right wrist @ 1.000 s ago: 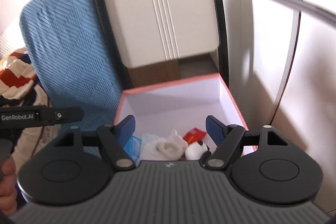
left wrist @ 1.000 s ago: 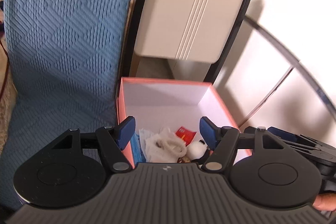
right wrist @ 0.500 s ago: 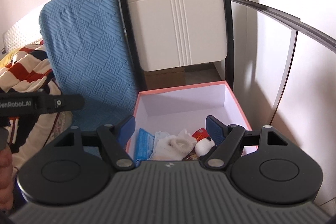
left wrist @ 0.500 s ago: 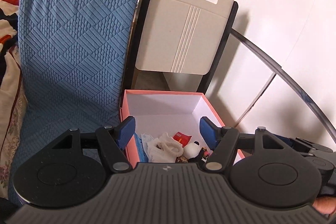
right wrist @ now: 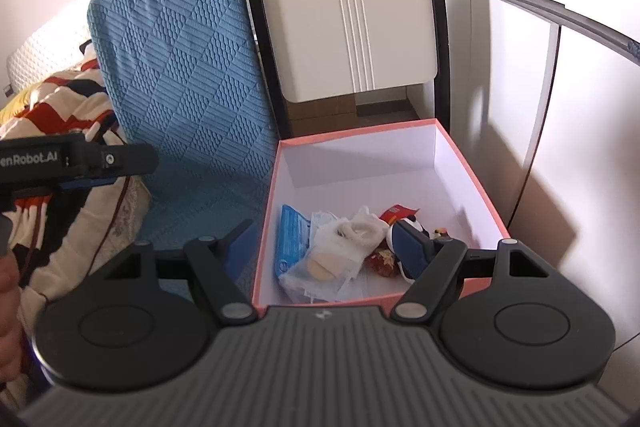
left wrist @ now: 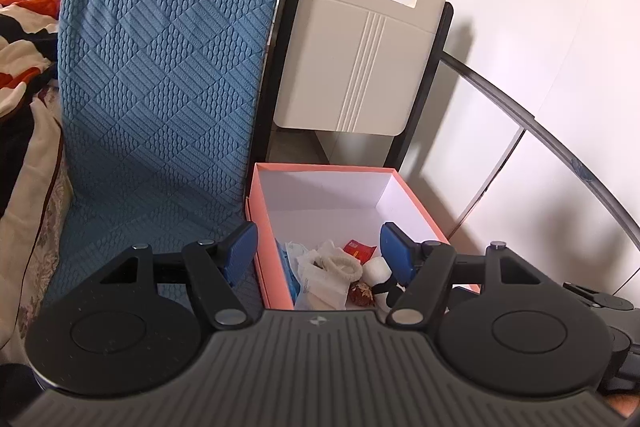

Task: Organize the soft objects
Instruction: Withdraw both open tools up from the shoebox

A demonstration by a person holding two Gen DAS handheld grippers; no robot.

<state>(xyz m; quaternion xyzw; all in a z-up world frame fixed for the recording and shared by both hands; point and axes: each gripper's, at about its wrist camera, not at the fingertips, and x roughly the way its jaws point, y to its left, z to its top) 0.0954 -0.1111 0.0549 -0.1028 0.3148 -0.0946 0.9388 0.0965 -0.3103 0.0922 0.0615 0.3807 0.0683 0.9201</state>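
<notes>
Both the left gripper (left wrist: 316, 247) and the right gripper (right wrist: 326, 241) stand with jaws apart and empty above the pink cardboard box (right wrist: 472, 163), lower centre of each frame. The soft objects, among them a rolled white sock (right wrist: 360, 229) and a blue tissue pack (right wrist: 292, 235), lie heaped in its near end. A grab there could snag a neighbouring item or catch the box wall.

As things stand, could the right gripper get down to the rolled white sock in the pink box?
Probably yes: the pink box is open-topped, the rolled white sock lies uncovered on the pile, and the right gripper is open and empty above it.
</notes>
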